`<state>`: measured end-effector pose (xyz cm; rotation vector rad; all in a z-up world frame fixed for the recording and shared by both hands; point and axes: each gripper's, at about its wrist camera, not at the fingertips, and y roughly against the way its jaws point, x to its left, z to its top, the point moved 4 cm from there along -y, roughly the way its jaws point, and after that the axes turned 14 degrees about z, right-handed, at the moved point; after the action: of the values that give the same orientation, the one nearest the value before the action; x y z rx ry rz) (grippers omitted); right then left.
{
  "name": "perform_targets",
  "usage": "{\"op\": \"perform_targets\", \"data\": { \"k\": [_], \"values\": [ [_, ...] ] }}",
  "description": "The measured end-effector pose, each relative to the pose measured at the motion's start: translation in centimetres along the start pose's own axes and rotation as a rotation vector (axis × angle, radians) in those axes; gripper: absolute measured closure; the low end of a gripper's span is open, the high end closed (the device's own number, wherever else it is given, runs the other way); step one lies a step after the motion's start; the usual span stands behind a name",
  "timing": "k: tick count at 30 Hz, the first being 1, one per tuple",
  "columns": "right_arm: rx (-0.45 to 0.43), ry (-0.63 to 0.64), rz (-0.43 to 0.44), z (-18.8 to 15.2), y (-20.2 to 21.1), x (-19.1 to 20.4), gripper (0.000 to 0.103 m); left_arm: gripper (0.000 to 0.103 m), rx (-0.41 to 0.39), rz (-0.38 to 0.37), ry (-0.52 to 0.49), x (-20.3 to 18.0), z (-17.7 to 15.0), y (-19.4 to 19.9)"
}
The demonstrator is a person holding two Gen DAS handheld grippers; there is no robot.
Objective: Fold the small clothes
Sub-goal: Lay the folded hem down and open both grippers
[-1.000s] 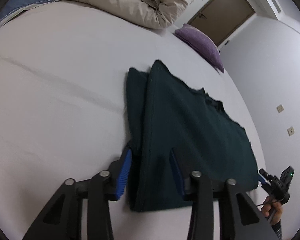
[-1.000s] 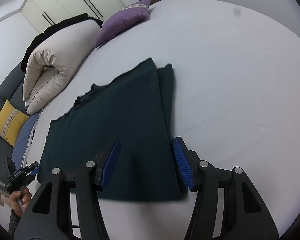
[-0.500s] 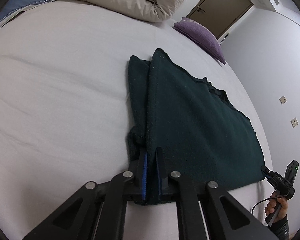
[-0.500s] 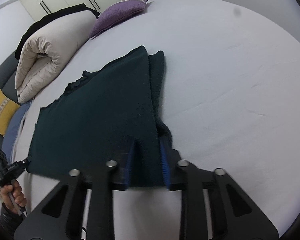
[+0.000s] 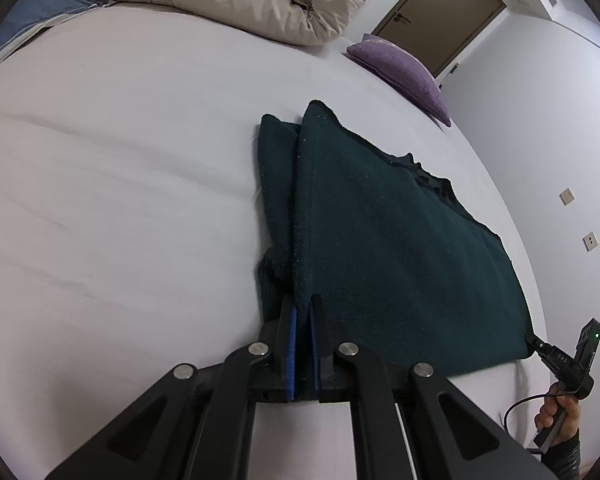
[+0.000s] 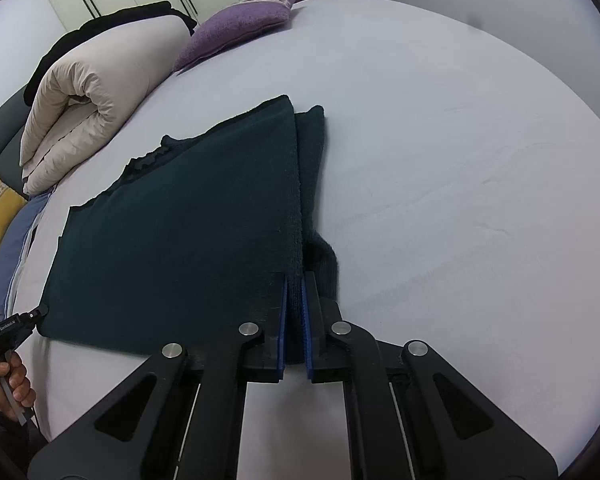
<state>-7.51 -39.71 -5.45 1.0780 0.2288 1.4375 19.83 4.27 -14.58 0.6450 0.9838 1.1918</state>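
You are clamping the left gripper [image 5: 303, 312] and the right gripper [image 6: 294, 280] onto opposite near corners of the dark green garment [image 5: 388, 248], which is lying folded flat near the middle of the bed [image 5: 120, 184].

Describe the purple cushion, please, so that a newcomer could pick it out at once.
Start at the big white bed. By its far edge lies the purple cushion, beside the rolled beige duvet. It is the only purple thing.
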Motion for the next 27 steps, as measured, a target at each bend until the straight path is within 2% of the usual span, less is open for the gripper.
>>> {"op": "perform_targets", "data": {
  "k": [6, 9, 27],
  "values": [
    [0.019, -0.021, -0.01, -1.0, 0.2, -0.8, 0.098, 0.097, 0.006, -0.001, 0.001, 1.0, -0.9, 0.1],
    [0.015, -0.057, 0.017, -1.3, 0.1, -1.6, 0.098, 0.097, -0.002, -0.001, -0.001, 1.4, -1.3, 0.3],
    [0.036, -0.022, -0.001, -1.3, -1.4, -1.5, 0.098, 0.096, -0.015, -0.001, 0.026, 2.1, -3.0, 0.6]
  ]
}}
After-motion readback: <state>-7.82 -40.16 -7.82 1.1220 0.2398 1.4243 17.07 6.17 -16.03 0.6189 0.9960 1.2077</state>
